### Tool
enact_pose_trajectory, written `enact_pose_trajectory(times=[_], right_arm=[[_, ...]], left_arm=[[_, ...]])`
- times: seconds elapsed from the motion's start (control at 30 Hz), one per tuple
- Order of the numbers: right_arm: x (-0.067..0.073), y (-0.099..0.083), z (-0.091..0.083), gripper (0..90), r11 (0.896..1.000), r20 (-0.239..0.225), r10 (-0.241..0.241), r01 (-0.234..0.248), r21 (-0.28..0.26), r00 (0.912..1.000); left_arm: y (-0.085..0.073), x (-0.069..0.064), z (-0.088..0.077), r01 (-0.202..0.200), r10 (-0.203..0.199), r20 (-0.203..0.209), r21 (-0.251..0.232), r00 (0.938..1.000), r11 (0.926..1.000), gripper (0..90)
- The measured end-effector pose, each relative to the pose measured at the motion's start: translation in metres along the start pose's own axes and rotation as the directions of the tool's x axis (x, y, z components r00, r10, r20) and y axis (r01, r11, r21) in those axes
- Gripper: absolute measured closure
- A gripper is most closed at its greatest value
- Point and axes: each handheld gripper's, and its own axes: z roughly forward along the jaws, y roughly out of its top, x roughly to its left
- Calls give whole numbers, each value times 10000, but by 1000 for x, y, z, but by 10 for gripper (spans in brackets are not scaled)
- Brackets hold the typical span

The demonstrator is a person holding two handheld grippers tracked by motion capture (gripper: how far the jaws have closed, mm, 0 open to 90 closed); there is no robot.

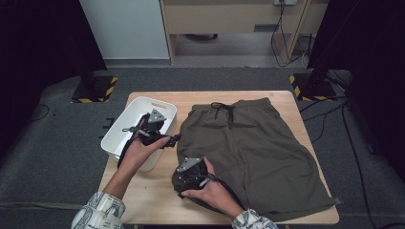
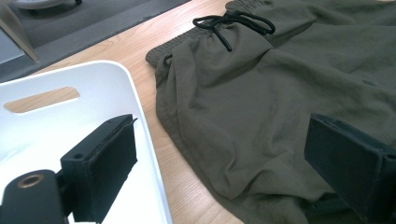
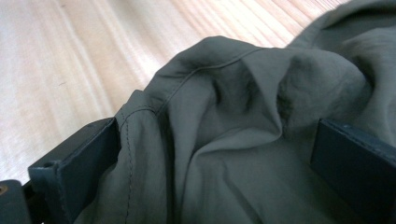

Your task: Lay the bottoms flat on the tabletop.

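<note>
Beside the white bin (image 1: pixel 125 125), on its right, a pair of olive shorts (image 1: pixel 258 152) lies spread flat on the tabletop (image 1: pixel 143 195), waistband and black drawstring (image 1: pixel 223 110) pointing away from the person. The right tool (image 1: pixel 188 177) sits at the hem corner of the leg nearest the bin; in the right gripper view its jaws stand apart with bunched cloth (image 3: pixel 224 140) heaped between them, so it looks released rather than clenched. The left tool (image 1: pixel 168 139) hovers over the bin's right rim, jaws spread wide and holding nothing, one jaw above the bin's inside and the other above the shorts' edge (image 2: pixel 187 140).

Risks, as I judge them: if the right tool closes on that loose heap it may catch only one layer, and the leg would sag open when lifted. Pulling from one corner alone could drag the whole garment toward the bin and wrinkle it. The left tool, so near the rim, could knock or tip the light bin, and the drawstring could snag on a jaw
</note>
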Motion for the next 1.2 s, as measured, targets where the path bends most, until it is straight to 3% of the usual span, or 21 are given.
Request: enact_pose_trajectory(times=[0.03,0.17,0.4,0.47,0.7,0.9,0.97,1.1,1.2], right_arm=[[-2,0,1,16,9998,-89,218,-218,19,9997],[-7,2,1,112,9999,-226,70,-73,-151,9997],[-19,4,-7,711,9994,-351,162,-172,-290,9993],[-20,4,-8,794,9995,-515,168,-181,-246,9985],[-15,-6,-21,843,9993,-1615,337,-362,-124,9863],[-12,-18,-53,844,9970,-2335,363,-514,-587,9717],[-14,-22,-64,843,9960,-2191,338,-510,-737,9751],[-28,-31,-87,843,9904,-1460,454,-636,-1229,9882],[-38,-37,-100,843,9871,-1047,588,-735,-1420,9928]], left_arm=[[0,-1,0,27,-27,12,-40,10000,10000,88],[0,0,1,44,-44,0,-61,10000,10000,88],[0,-1,2,92,-92,103,-44,9999,9999,92],[-1,-2,2,119,-119,122,-33,9999,9999,94],[0,-5,4,46,-46,133,-38,9999,10000,101],[7,-12,16,173,-173,16,-49,9998,9998,122],[11,-15,23,306,-306,23,-48,9995,9995,135],[16,-20,38,468,-468,-21,25,9989,9989,175],[22,-25,51,546,-544,-132,115,9984,9984,197]])
